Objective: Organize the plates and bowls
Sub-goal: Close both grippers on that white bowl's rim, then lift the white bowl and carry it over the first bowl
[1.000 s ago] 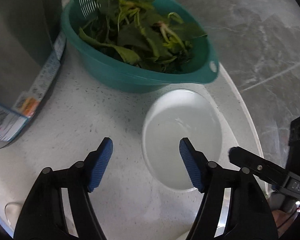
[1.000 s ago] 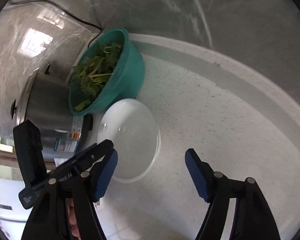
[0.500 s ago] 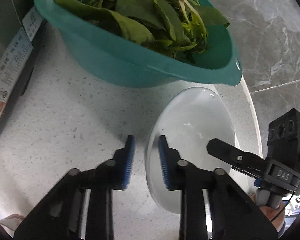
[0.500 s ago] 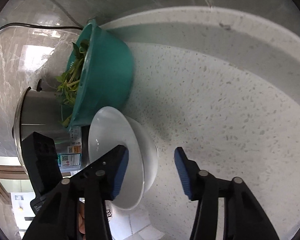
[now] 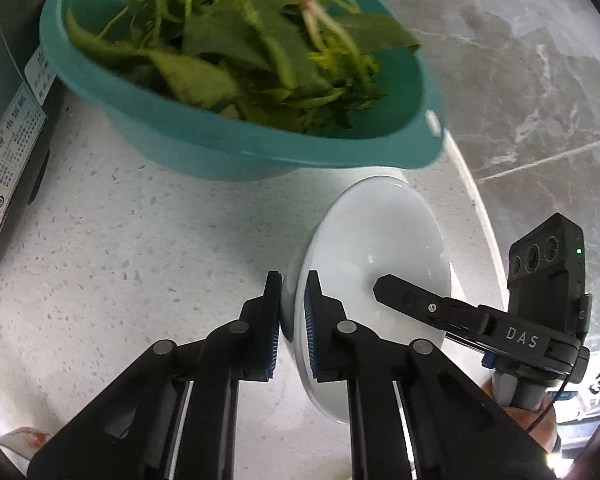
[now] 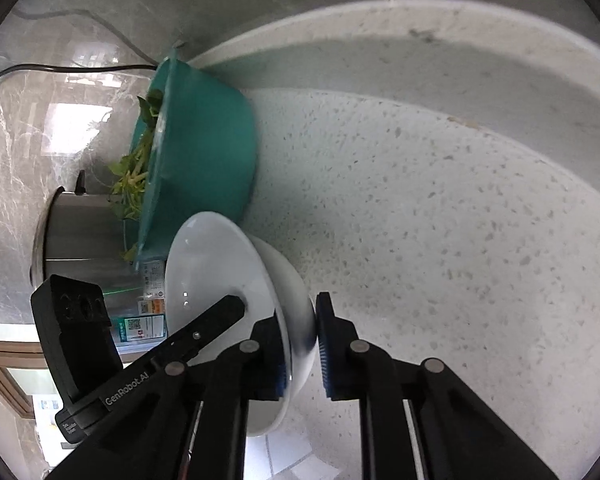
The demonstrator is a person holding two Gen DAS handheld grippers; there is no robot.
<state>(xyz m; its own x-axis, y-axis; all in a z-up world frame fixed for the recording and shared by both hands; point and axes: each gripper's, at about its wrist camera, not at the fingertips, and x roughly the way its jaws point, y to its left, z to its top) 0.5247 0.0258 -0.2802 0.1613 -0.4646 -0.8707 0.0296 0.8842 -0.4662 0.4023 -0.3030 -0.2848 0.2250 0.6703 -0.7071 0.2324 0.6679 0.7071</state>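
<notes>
A white bowl (image 5: pixel 372 240) stands tipped on the speckled counter, just in front of a teal colander (image 5: pixel 220 148) of green leaves. My left gripper (image 5: pixel 293 280) is shut on the bowl's left rim, one blue pad inside and one outside. In the right wrist view the same bowl (image 6: pixel 208 264) has its near wall between the pads of my right gripper (image 6: pixel 300 320), whose jaws are closing and press on it. Each gripper shows in the other's view: a right finger (image 5: pixel 384 284) lies inside the bowl, and a left finger (image 6: pixel 228 308) reaches in from the left.
The teal colander (image 6: pixel 208 140) nearly touches the bowl's far side. A steel cooker (image 6: pixel 84 232) with labels stands behind it, its black cord (image 6: pixel 80 67) running along the marble wall. The counter (image 6: pixel 440 220) stretches to the right. Floor tiles (image 6: pixel 284 452) show past its near edge.
Both grippers went from wide open to closed on opposite sides of the bowl's rim. The bowl, flat on the counter before, is now tipped up. The right gripper came lower and closer.
</notes>
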